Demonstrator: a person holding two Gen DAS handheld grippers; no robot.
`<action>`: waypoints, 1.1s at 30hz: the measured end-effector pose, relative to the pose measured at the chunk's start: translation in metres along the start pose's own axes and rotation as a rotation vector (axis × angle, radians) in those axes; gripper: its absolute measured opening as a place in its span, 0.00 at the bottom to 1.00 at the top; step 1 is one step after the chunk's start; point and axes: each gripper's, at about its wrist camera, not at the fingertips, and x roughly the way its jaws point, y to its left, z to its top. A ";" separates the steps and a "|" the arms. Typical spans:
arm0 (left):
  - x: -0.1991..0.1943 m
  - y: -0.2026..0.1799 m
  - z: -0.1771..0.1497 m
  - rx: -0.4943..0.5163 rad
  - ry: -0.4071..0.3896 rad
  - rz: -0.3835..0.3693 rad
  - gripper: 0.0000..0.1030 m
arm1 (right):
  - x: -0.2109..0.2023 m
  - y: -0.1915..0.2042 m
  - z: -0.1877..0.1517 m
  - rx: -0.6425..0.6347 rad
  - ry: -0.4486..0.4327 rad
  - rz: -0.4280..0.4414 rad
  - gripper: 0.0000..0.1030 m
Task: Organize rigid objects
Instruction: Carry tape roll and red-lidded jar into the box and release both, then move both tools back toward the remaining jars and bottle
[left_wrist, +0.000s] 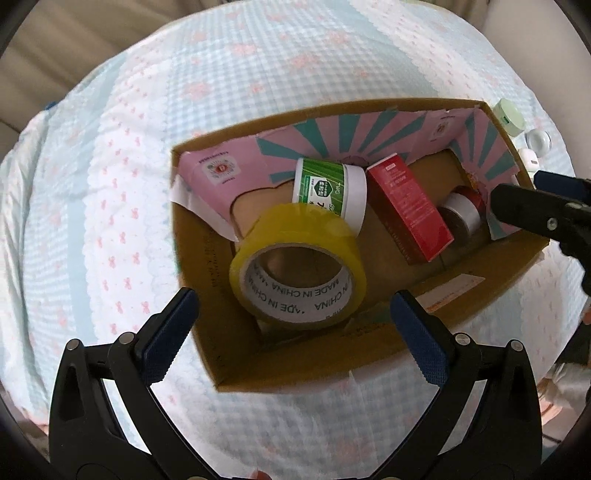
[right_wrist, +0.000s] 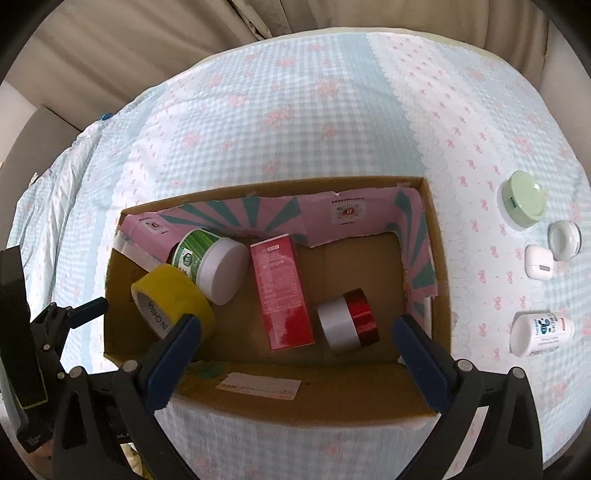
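An open cardboard box (left_wrist: 207, 332) (right_wrist: 439, 258) sits on a bed. Inside lie a yellow tape roll (left_wrist: 299, 266) (right_wrist: 173, 299), a green-labelled white jar (left_wrist: 332, 190) (right_wrist: 214, 262), a red carton (left_wrist: 410, 210) (right_wrist: 282, 291) and a silver-and-red tape roll (left_wrist: 461, 214) (right_wrist: 349, 323). My left gripper (left_wrist: 295, 332) is open and empty just above the yellow roll. My right gripper (right_wrist: 295, 350) is open and empty over the box's near wall; it also shows in the left wrist view (left_wrist: 535, 210).
On the checked bedspread (right_wrist: 295, 129) right of the box lie a green-lidded jar (right_wrist: 522, 199) (left_wrist: 511, 116), a small clear-white jar (right_wrist: 563, 240), a white earbud case (right_wrist: 539, 262) and a white bottle (right_wrist: 541, 332). Curtains hang behind the bed.
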 end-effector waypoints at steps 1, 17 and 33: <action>-0.006 0.000 -0.001 0.005 -0.007 0.007 1.00 | -0.005 0.001 0.000 0.000 -0.006 -0.001 1.00; -0.120 -0.017 -0.015 -0.004 -0.156 0.034 1.00 | -0.122 0.000 -0.022 -0.013 -0.100 -0.046 1.00; -0.187 -0.150 0.031 -0.030 -0.298 0.025 1.00 | -0.225 -0.135 -0.025 0.035 -0.186 -0.161 1.00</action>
